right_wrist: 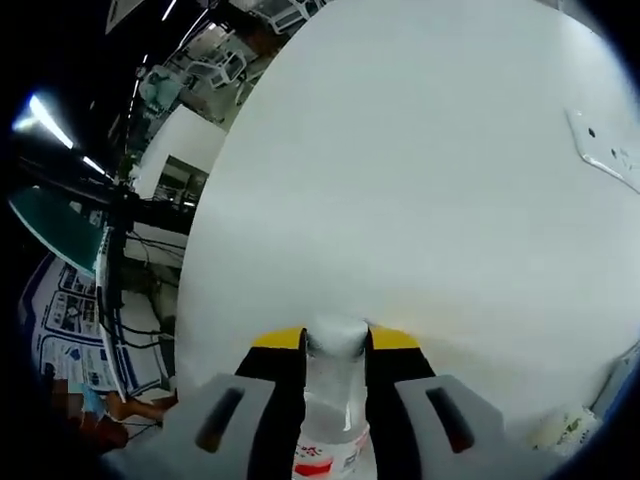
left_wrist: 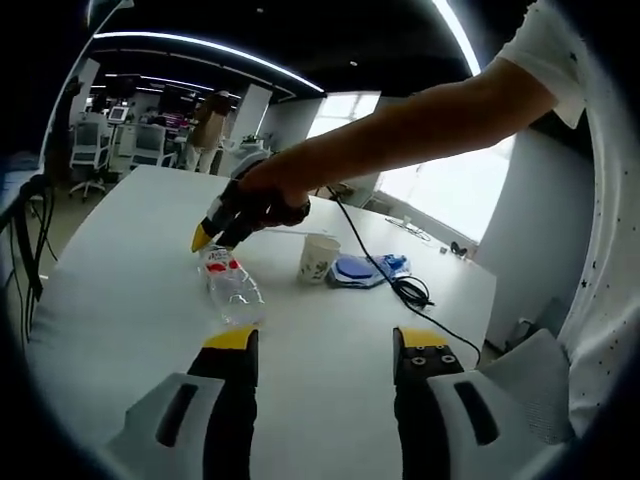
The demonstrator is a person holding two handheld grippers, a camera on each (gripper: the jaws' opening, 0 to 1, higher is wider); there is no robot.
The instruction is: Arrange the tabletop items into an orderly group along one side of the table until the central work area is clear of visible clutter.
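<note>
Clear plastic bottle [left_wrist: 230,287] lay on the white desk [left_wrist: 130,300], and your right tongs [left_wrist: 215,232] were clamped on its neck; your left tongs [left_wrist: 325,345] hung parted, near the paper cup [left_wrist: 318,257].

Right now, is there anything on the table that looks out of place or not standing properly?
Yes: the clear water bottle is tilted on the white table, not upright. The right claw grips its cap end. The paper cup stands upright, and a black cable trails loosely past it.
</note>
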